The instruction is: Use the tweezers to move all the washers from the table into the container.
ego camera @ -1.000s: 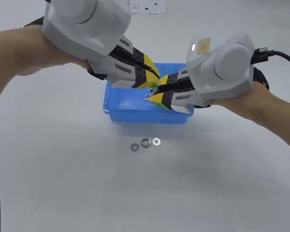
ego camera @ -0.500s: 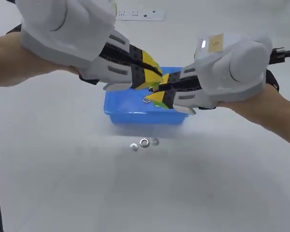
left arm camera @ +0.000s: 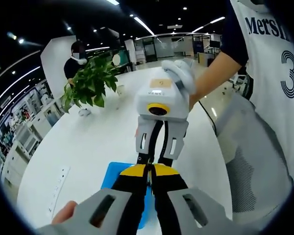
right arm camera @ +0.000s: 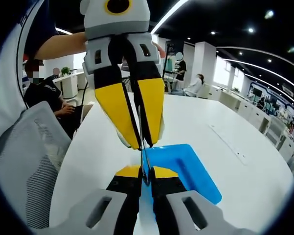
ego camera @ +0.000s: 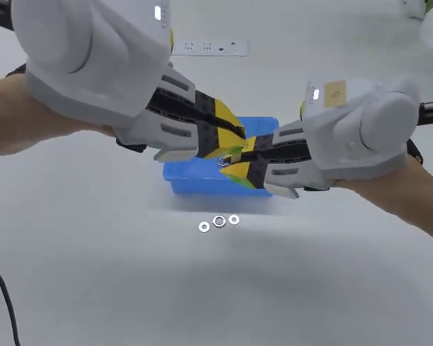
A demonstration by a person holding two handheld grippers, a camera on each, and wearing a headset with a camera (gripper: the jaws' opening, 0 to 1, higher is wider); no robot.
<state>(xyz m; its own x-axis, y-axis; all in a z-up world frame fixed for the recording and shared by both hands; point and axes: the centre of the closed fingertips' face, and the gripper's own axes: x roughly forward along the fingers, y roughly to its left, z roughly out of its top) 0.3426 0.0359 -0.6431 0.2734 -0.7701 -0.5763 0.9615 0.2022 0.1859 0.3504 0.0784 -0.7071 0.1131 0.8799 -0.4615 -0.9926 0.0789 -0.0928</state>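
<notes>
On the white table (ego camera: 310, 288) the job looks part done at best. The left gripper (ego camera: 230, 140) reaches in from the upper left and the right gripper (ego camera: 239, 160) from the right. They meet tip to tip above the blue container (ego camera: 194, 180), whose inside is mostly hidden, so I cannot tell what it already holds. Both grippers' jaws are closed almost flat on the thin tweezers (right arm camera: 145, 159), which run from one pair into the other. One washer (ego camera: 222, 162) hangs at the tweezers' end over the container, probably about to be dropped in. Three washers (ego camera: 219, 221) lie in a short row on the table just in front of the container, left to move.
</notes>
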